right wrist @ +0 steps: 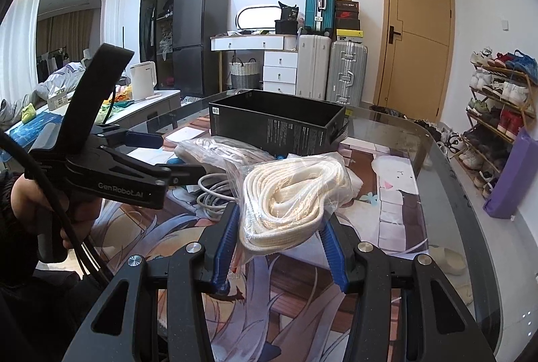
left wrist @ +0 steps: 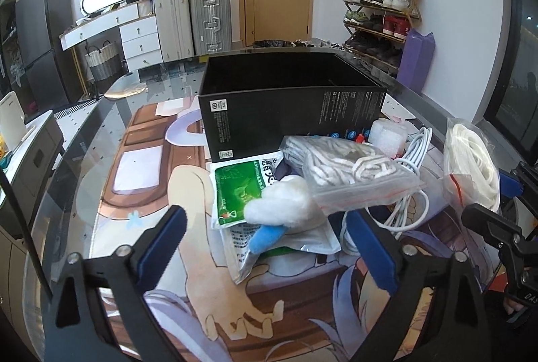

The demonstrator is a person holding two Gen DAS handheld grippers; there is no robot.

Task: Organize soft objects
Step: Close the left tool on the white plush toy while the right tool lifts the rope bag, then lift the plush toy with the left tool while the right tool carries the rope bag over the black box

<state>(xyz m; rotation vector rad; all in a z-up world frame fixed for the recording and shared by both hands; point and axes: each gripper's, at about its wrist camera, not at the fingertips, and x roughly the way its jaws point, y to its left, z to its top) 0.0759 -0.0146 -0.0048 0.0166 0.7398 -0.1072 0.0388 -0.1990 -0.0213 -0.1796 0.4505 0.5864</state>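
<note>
Left gripper (left wrist: 265, 234): blue-padded jaws wide, nothing between the pads, angled down at the pile just ahead. Black open-topped cardboard box (left wrist: 289, 113) directly behind the pile, long axis crossways, glass table (left wrist: 84, 140) bare to its left. Clear bag of grey-white braided cord (left wrist: 353, 170) on top, slanting right. White and blue plush toy (left wrist: 285, 204) lowest, nearest the left pads. Right gripper (right wrist: 279, 237): narrow, clamped on clear bag of coiled cream rope (right wrist: 289, 194), raised, box straight ahead beyond it.
</note>
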